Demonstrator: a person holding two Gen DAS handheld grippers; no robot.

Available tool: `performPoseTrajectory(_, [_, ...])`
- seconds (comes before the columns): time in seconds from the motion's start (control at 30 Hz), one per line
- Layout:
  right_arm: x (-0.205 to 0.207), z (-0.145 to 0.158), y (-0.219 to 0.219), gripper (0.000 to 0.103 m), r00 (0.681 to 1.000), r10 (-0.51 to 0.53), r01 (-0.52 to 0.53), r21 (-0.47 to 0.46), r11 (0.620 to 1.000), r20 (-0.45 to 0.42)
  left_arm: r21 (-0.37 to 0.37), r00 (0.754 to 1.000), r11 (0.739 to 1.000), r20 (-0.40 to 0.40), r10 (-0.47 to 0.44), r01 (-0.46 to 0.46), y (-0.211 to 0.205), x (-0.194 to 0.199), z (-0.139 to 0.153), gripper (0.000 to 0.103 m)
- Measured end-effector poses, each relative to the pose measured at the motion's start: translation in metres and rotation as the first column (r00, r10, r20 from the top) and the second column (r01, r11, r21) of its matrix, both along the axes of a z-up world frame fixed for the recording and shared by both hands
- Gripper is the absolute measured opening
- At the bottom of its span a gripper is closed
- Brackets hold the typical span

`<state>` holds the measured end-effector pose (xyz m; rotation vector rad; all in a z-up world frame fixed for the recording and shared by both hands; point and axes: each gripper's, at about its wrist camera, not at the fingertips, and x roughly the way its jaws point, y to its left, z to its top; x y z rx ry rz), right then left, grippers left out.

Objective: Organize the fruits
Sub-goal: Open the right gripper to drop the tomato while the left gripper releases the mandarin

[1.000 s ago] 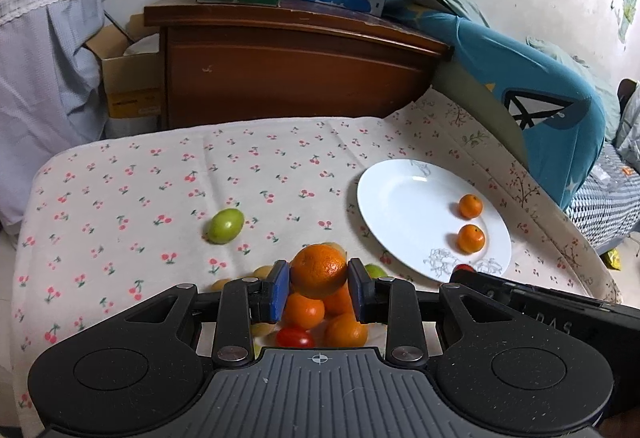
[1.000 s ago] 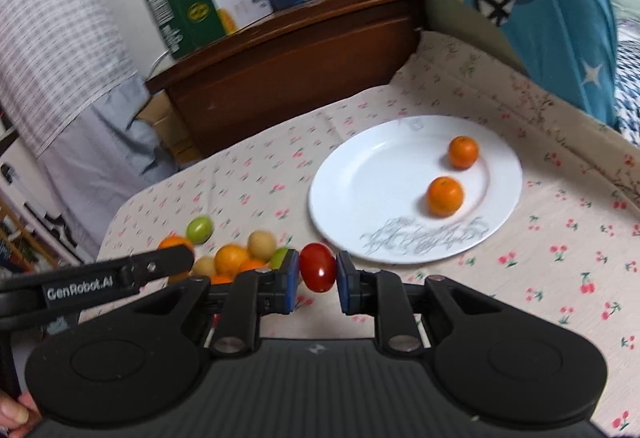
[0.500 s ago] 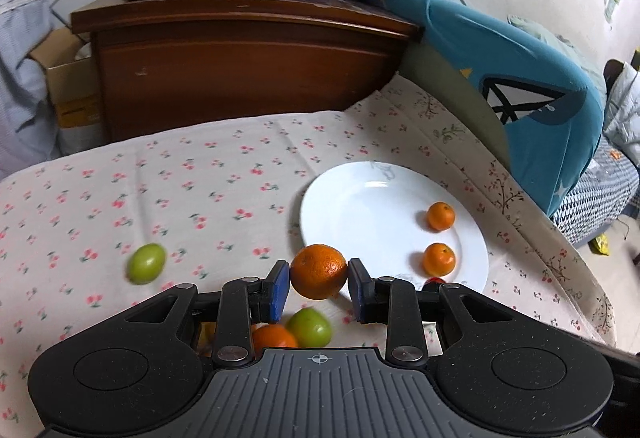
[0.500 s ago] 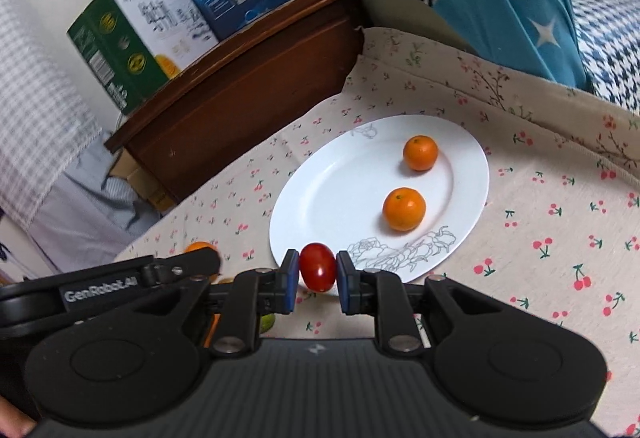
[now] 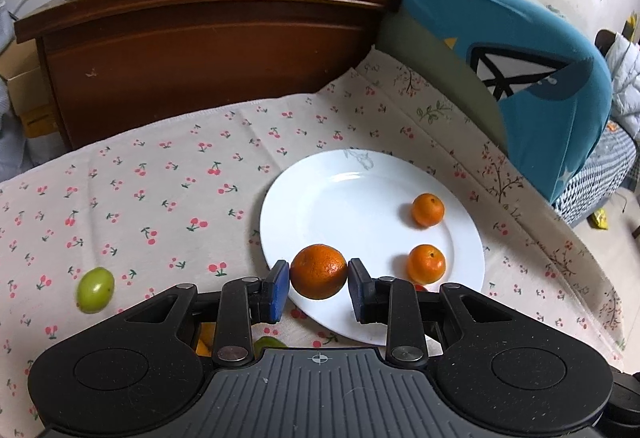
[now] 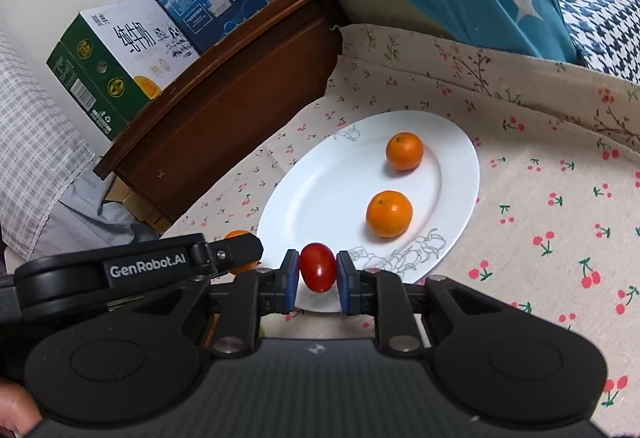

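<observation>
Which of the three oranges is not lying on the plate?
The largest orange, clamped in the left gripper at the white plate's near rim. The two smaller oranges lie on the plate.

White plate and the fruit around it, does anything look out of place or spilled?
One green fruit lies alone on the cherry-print cloth, well left of the white plate, which holds only two tangerines. Nothing is spilled or damaged.
</observation>
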<state>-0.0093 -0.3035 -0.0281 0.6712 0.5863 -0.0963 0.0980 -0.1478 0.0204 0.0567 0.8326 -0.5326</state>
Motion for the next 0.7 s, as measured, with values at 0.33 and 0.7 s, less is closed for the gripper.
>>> performPoseTrajectory(0.33, [0.003,-0.002,-0.002,0.024,1.000,-0.013,0.013,0.010,1.000,0.004,-0.008,1.000,1.000,0.021,0.013,-0.013,0.001,0.005,0.015,0.037])
performPoseTrajectory(0.7, [-0.003,0.007,0.013,0.026,0.999,0.052,-0.053,-0.049,0.997,-0.011,-0.014,0.997,0.997,0.011,0.071,-0.071,0.042,-0.022,0.029,0.052])
